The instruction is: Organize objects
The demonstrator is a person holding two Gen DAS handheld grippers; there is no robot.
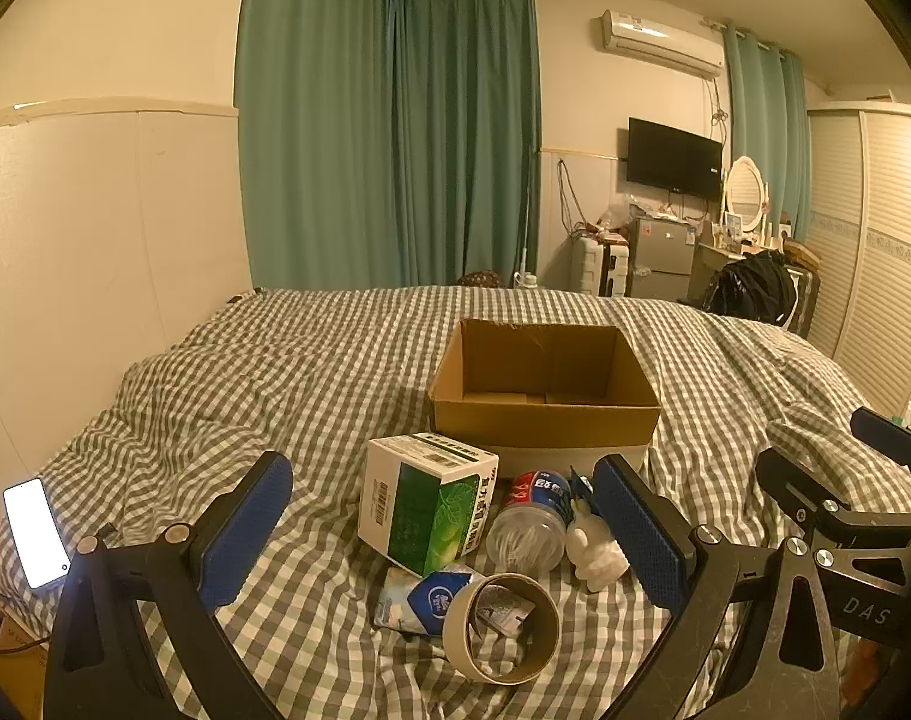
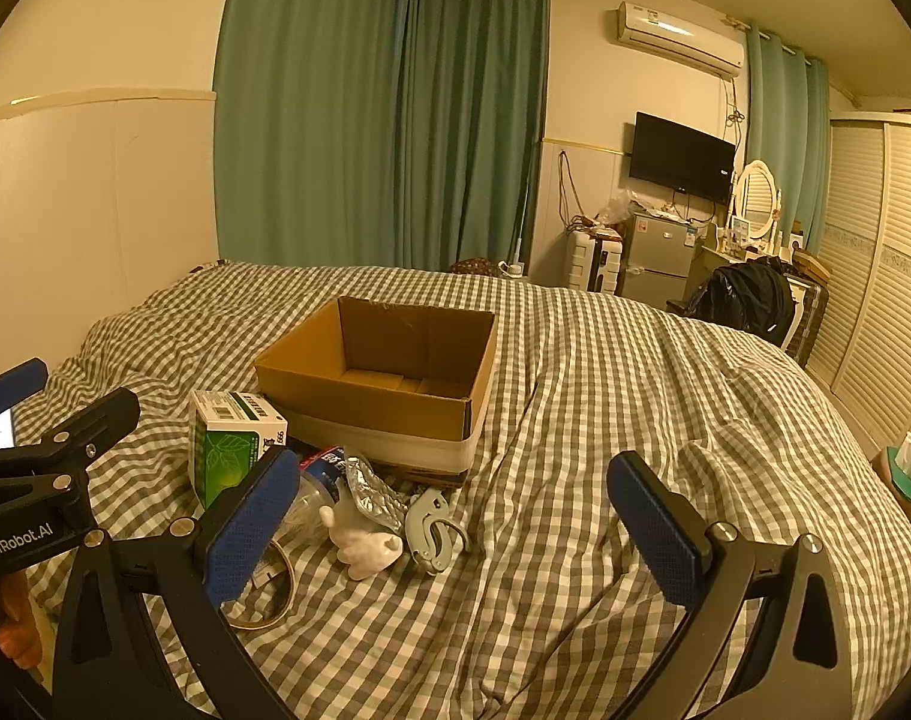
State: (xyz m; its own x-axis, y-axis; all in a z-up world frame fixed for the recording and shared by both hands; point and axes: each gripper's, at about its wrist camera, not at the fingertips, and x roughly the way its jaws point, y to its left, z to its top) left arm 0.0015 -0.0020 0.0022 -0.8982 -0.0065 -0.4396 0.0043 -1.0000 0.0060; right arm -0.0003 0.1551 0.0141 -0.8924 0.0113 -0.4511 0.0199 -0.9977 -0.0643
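An open cardboard box (image 1: 544, 420) (image 2: 359, 399) with nothing in it sits on the checked bed. In front of it lies a heap: a green-and-white carton (image 1: 422, 501) (image 2: 230, 447), a clear jar of cotton swabs (image 1: 530, 525) (image 2: 311, 495), a white figurine (image 1: 596, 549) (image 2: 365, 543), a tape roll (image 1: 503, 627) (image 2: 269, 591), a tissue pack (image 1: 416, 600), a foil blister pack (image 2: 374, 495) and a pale blue clip (image 2: 434, 531). My left gripper (image 1: 443, 534) is open above the heap, holding nothing. My right gripper (image 2: 455, 528) is open right of the heap, holding nothing.
A lit phone (image 1: 35, 531) lies at the bed's left edge. The grey-and-white checked quilt (image 2: 635, 408) is rumpled into folds. Past the bed stand green curtains (image 1: 389, 138), a small fridge (image 2: 659, 258), a dressing table and a louvred wardrobe (image 2: 875, 276).
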